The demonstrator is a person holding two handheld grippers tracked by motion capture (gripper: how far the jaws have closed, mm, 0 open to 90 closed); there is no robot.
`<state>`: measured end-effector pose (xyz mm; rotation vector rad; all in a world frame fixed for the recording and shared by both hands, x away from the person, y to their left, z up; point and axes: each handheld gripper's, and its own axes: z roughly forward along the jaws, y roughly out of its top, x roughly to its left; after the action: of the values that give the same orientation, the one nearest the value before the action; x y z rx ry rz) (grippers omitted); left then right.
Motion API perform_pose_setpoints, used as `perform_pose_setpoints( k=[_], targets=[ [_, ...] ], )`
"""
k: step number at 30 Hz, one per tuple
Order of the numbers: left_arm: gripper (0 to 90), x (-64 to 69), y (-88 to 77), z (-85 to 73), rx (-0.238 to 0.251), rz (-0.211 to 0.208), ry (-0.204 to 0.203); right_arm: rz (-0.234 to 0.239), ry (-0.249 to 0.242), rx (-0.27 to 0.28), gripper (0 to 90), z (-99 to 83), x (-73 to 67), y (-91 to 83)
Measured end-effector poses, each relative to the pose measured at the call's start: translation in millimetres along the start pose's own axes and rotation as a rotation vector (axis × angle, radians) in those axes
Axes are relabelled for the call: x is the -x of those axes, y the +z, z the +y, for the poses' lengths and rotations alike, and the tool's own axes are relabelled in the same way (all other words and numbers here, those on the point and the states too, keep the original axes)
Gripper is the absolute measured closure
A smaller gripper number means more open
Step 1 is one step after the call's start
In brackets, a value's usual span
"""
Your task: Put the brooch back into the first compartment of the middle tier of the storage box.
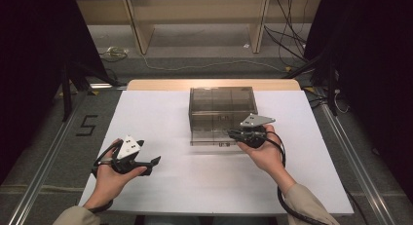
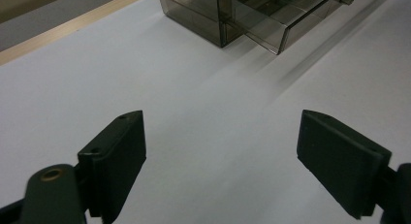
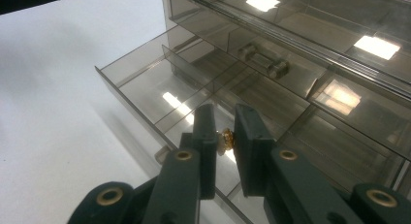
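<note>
A smoky clear drawer box (image 1: 221, 105) stands at the back middle of the white table top (image 1: 160, 113). Its bottom drawer (image 3: 145, 73) is pulled out, showing several divided compartments. My right gripper (image 3: 224, 132) hovers over that drawer's front compartments, shut on a small gold-coloured piece (image 3: 226, 139) pinched between its pads. From above, the right gripper (image 1: 238, 134) sits at the drawer's front right corner. My left gripper (image 1: 148, 153) rests low at the table's left, apart from the box (image 2: 213, 15). Its jaws stand wide open with nothing between them (image 2: 220, 151).
The drawer above has a clear bar handle (image 3: 264, 59) and is pushed in. A wooden strip (image 1: 214, 84) edges the table's far side. Beyond it lie cables on the floor (image 1: 195, 66) and a wooden shelf frame (image 1: 141, 30).
</note>
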<state>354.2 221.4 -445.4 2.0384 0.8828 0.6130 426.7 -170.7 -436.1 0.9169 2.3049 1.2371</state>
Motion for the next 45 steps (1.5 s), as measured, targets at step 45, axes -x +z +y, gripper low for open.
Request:
perform_pose_setpoints(
  k=[45],
  targets=[
    [18.0, 0.6, 0.4, -0.1, 0.001, -0.005, -0.001, 0.027, -0.015, -0.009, 80.6, 6.1, -8.8, 14.1]
  ],
)
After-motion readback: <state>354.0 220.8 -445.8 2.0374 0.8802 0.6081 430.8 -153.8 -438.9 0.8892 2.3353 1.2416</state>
